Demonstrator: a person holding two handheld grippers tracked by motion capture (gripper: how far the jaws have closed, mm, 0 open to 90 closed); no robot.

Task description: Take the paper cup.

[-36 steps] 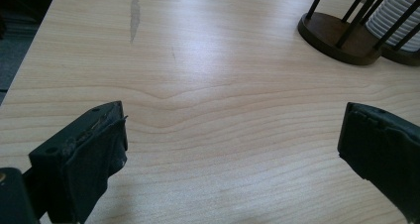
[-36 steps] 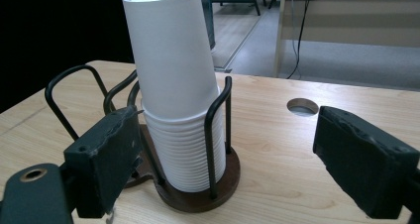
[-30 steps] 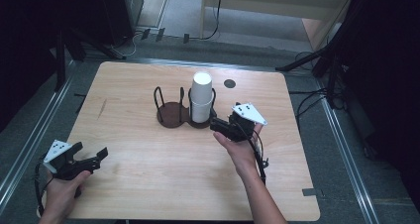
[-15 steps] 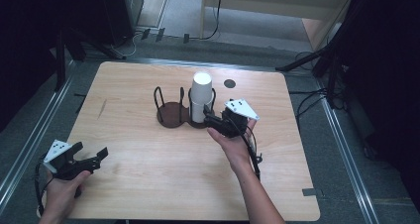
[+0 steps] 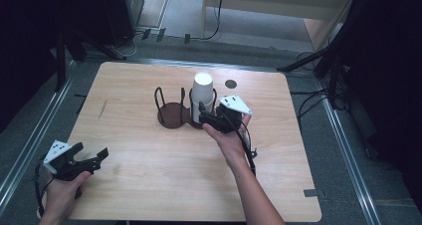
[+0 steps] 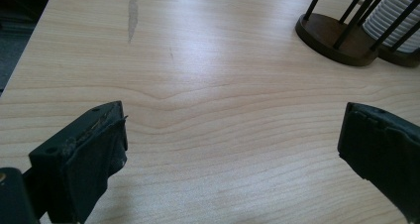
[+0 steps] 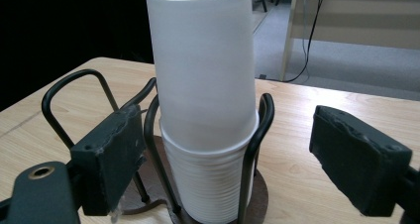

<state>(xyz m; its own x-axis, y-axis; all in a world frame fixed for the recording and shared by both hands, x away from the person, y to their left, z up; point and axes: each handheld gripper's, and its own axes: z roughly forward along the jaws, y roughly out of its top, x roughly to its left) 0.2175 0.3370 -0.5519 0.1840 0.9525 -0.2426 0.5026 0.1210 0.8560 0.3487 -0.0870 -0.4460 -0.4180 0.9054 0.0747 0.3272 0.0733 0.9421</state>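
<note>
I count one stack of white paper cups (image 7: 203,110), standing upright in the right-hand bay of a dark wire holder (image 5: 175,110) with two round bays, set a little toward the far edge of the counter (image 5: 149,185) from its middle. The left bay is empty. My right gripper (image 5: 205,113) sits just beside the stack; its jaws have just been closing a little, yet they are released, one on each side of the cups and not pressing them. My left gripper (image 5: 92,155) rests near the counter's near-left corner, jaws spread wide over bare wood. The right gripper view shows the ribbed rims of the nested lower cups and the top cup riding high. The left gripper view shows a grey smear (image 6: 132,17). The counter is pale wood on a grey floor; cables (image 5: 214,26) lie beyond.
</note>
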